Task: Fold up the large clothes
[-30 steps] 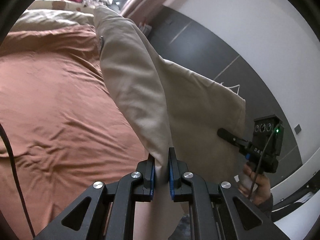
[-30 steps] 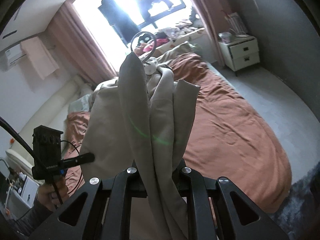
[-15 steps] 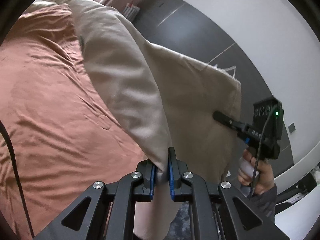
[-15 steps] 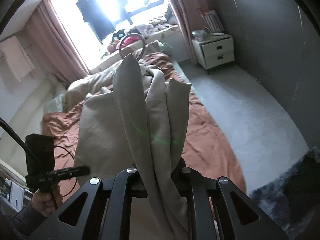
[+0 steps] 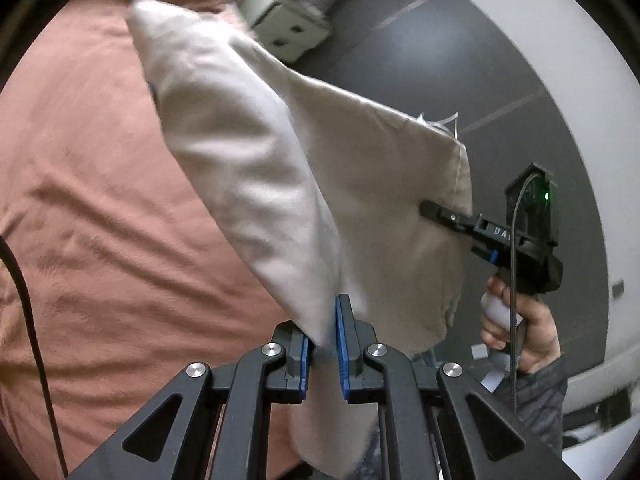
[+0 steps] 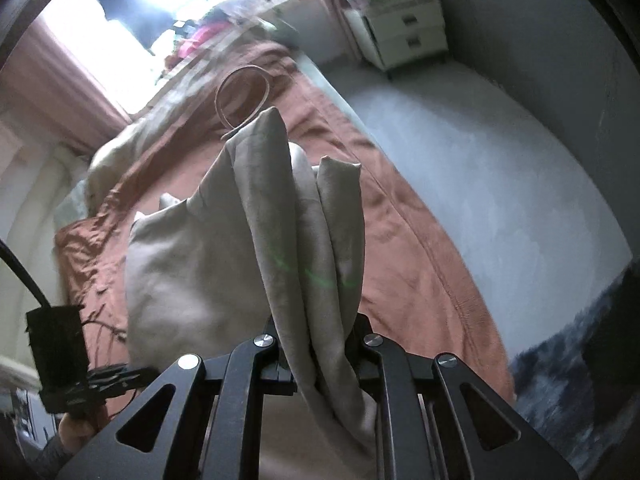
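Note:
A large beige garment (image 5: 256, 168) hangs in the air over the bed, stretched between both grippers. My left gripper (image 5: 322, 332) is shut on one edge, the cloth pinched between its blue pads. In the left wrist view my right gripper (image 5: 430, 209) grips the far edge, a hand (image 5: 516, 328) holding its handle. In the right wrist view the beige garment (image 6: 304, 232) rises in thick folds from my right gripper (image 6: 316, 348), which is shut on it; the fingertips are hidden by cloth. My left gripper (image 6: 132, 372) shows at the lower left.
A bed with a rust-brown cover (image 5: 100, 220) lies below the garment. A white nightstand (image 6: 400, 32) stands by the dark grey wall. Grey floor (image 6: 500, 200) runs beside the bed, with a dark mottled rug (image 6: 580, 380) at the right. A black cable (image 5: 24, 300) hangs at the left.
Both grippers have sunk toward the bed and swung sideways with the garment still held. The views now look more steeply down, and the nightstand has come into the left wrist view.

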Available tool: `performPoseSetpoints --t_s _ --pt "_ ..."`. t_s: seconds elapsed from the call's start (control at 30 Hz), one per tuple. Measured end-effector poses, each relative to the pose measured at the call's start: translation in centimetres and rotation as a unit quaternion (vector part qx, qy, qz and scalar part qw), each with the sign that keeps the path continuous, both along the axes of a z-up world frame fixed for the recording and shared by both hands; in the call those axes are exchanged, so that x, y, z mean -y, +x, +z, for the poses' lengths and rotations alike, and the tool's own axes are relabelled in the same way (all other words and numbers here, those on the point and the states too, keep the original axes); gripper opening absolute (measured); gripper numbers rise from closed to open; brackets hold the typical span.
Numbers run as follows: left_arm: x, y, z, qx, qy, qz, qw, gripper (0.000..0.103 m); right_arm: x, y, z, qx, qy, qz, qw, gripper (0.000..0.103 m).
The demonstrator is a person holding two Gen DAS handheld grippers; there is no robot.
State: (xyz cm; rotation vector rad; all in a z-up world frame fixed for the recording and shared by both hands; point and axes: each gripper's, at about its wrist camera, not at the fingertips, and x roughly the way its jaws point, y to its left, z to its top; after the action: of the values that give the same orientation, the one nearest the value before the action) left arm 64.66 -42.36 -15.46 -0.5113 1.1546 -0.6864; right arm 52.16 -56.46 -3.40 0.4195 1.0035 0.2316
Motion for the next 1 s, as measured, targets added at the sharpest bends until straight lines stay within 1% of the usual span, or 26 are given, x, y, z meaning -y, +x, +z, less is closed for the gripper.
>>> performPoseSetpoints --t_s 0.1,0.2,0.3,0.43,0.53,0.57,0.6,0.63,0.67,0.7,0.73,0.8,0.87,0.9,0.93,1.0 --pt "-1.2 1.0 -2.5 -0.02 0.015 0.011 0.9996 0.014 -1.6 2.2 -0.8 -0.016 -0.018 -0.005 1.0 0.012" --pt "-1.9 2.0 -4.2 -0.034 0.03 0.012 0.9989 0.016 -3.0 4.1 -0.9 -0.022 -0.054 -0.02 0.998 0.013" --pt "-2.1 2.6 -5.3 -0.038 0.034 0.002 0.9987 0.023 -3.8 5.1 -1.3 -0.033 -0.076 -0.04 0.996 0.014" --pt "-2.4 3.3 -5.9 -0.042 0.029 0.002 0.9987 0.025 -4.5 5.8 -1.8 -0.042 -0.092 -0.063 0.993 0.014" --pt "-2.3 3.8 -6.0 -0.033 0.033 -0.002 0.9989 0.027 -5.1 6.8 -2.4 -0.046 -0.099 -0.07 0.992 0.014" --pt "-2.1 3.9 -6.0 -0.033 0.035 -0.006 0.9988 0.028 -5.5 7.1 -2.3 -0.046 -0.109 -0.067 0.991 0.015" --pt "-2.2 3.7 -5.8 -0.033 0.037 -0.008 0.9987 0.031 -5.5 7.4 -2.5 -0.046 -0.114 -0.071 0.99 0.022" --pt "-2.3 3.4 -5.6 -0.034 0.039 -0.007 0.9987 0.035 -5.3 7.2 -2.4 -0.047 -0.117 -0.082 0.989 0.033" --pt "-2.5 3.5 -5.6 -0.034 0.038 -0.005 0.9987 0.036 -5.1 7.1 -2.2 -0.047 -0.116 -0.094 0.988 0.038" --pt "-2.9 3.8 -5.9 -0.033 0.038 -0.002 0.9988 0.037 -4.7 6.7 -1.8 -0.049 -0.115 -0.105 0.987 0.048" --pt "-3.3 3.9 -5.7 -0.03 0.039 0.002 0.9988 0.039 -4.4 6.2 -1.4 -0.048 -0.117 -0.114 0.985 0.056" --pt "-4.3 3.8 -5.3 -0.022 0.043 0.014 0.9987 0.042 -3.6 5.0 -0.6 -0.042 -0.131 -0.128 0.982 0.057" --pt "-5.4 4.1 -4.8 -0.011 0.045 0.032 0.9984 0.052 -2.8 2.6 0.6 -0.026 -0.119 -0.14 0.983 0.057" --pt "-5.7 4.3 -4.8 -0.007 0.046 0.037 0.9982 0.061 -2.2 1.2 1.0 -0.02 -0.115 -0.148 0.982 0.057" --pt "-6.0 4.6 -4.8 -0.004 0.047 0.041 0.9981 0.065 -1.9 0.0 1.1 -0.018 -0.115 -0.155 0.981 0.057" --pt "-6.3 5.6 -4.9 -0.015 0.05 0.042 0.9978 0.065 -1.3 -3.4 1.7 -0.014 -0.103 -0.168 0.98 0.057"
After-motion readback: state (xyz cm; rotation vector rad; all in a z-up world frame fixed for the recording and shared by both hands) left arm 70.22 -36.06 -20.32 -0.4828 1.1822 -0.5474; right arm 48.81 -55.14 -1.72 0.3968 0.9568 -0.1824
